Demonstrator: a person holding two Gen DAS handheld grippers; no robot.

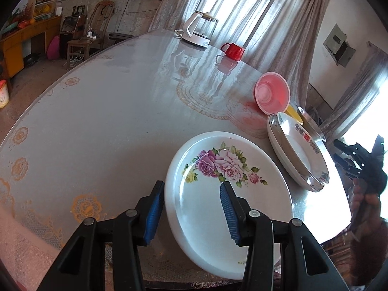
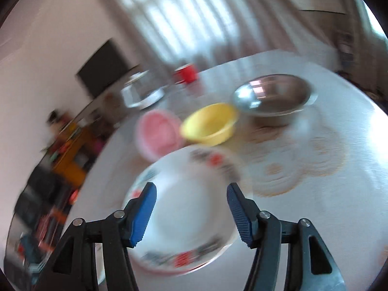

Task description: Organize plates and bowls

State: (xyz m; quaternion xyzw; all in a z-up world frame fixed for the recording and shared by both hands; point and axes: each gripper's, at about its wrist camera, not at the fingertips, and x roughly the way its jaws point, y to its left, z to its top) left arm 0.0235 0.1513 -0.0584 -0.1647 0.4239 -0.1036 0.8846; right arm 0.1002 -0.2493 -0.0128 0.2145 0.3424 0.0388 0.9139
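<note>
Left gripper [image 1: 191, 208]: nearest the left camera; blue pads [image 1: 153, 214] are set on either side of the near-left rim of the rose plate [image 1: 230, 194], one outside, one over the plate face. Whether the pads press on the rim cannot be told.
Rose plate: one counted; white, pink roses printed; it lies at the near edge of the table [image 1: 109, 121], its near rim reaching that edge.
Right gripper [image 2: 191, 214]: jaws stand fairly wide, nothing clamped between the pads; it is seen above the patterned plate [image 2: 184, 208]. This view is blurred.
Patterned plate: seen in the left view as well [image 1: 300, 150], just right of the rose plate and apart from it; a second rim shows under it, so two stacked plates are read, uncertain.
Bowls: three counted. Pink bowl [image 2: 158, 137] tilted on its side, yellow bowl [image 2: 209, 123] beside it and upright, steel bowl [image 2: 274, 98] behind the yellow one, upright.
Other items: one red mug [image 1: 232, 51] and one white kettle [image 1: 197, 30], both at the far edge.
Open room: left half and centre of the table are bare; crockery is crowded along the right side.
Person: a hand [image 1: 368, 201] is seen at the right margin, off the table edge.
</note>
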